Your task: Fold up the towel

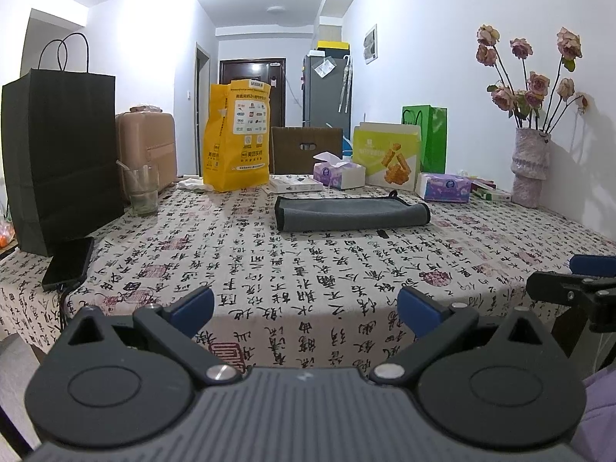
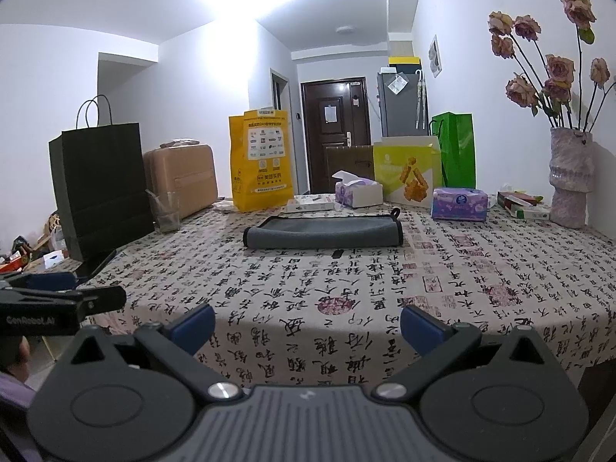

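Both grippers, left [image 1: 304,308] and right [image 2: 308,325], gape wide at the table edge [image 2: 308,369], well short of the folded towel [image 2: 323,233]

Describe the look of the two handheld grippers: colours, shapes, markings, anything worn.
Both match. The left gripper and right gripper each have a ribbed grey body, two round black discs, black linkage arms with silver pivot bolts, and blue finger pads. In the right wrist view, the left gripper's side carries white "GenRobot.AI" lettering. A lilac sleeve shows at the edge.

Bright ceiling glare blows out top of both views, fisheye bends edges w/ dark corners, table evenly lit.
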The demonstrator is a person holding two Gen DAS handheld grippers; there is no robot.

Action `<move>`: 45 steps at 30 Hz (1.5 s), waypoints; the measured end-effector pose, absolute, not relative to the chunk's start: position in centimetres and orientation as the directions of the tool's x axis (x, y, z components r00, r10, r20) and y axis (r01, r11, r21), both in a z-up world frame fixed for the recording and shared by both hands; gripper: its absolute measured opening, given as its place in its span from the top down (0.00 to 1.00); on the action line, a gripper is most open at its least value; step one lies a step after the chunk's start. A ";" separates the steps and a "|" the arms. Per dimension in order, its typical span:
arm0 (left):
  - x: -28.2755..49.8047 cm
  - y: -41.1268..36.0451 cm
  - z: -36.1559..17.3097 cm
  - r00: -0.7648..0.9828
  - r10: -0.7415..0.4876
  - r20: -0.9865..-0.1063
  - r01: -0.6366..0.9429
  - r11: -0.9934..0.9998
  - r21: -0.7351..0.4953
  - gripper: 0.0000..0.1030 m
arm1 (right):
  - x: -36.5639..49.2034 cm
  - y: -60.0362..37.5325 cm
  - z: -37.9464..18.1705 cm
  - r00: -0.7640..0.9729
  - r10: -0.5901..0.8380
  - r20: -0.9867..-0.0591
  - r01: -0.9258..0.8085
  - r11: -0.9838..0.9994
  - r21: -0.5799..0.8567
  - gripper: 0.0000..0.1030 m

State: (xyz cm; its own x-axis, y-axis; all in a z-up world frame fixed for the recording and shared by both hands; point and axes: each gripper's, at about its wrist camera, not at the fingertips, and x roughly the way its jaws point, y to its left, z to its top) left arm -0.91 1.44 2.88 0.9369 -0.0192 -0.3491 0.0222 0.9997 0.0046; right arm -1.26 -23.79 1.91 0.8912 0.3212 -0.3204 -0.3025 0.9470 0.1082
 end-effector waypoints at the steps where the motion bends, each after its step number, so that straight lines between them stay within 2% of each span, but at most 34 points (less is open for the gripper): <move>1: -0.9 1.4 2.9 0.937 -0.019 -0.349 0.023 1.000 0.005 0.00 | -1.3 -23.8 1.9 0.891 0.321 -0.320 -0.303 0.947 0.108 0.00; 45: -0.8 1.1 2.8 0.934 -0.045 -0.354 0.049 0.999 0.004 0.00 | -1.3 -23.5 1.8 0.889 0.323 -0.324 -0.300 0.946 0.120 0.00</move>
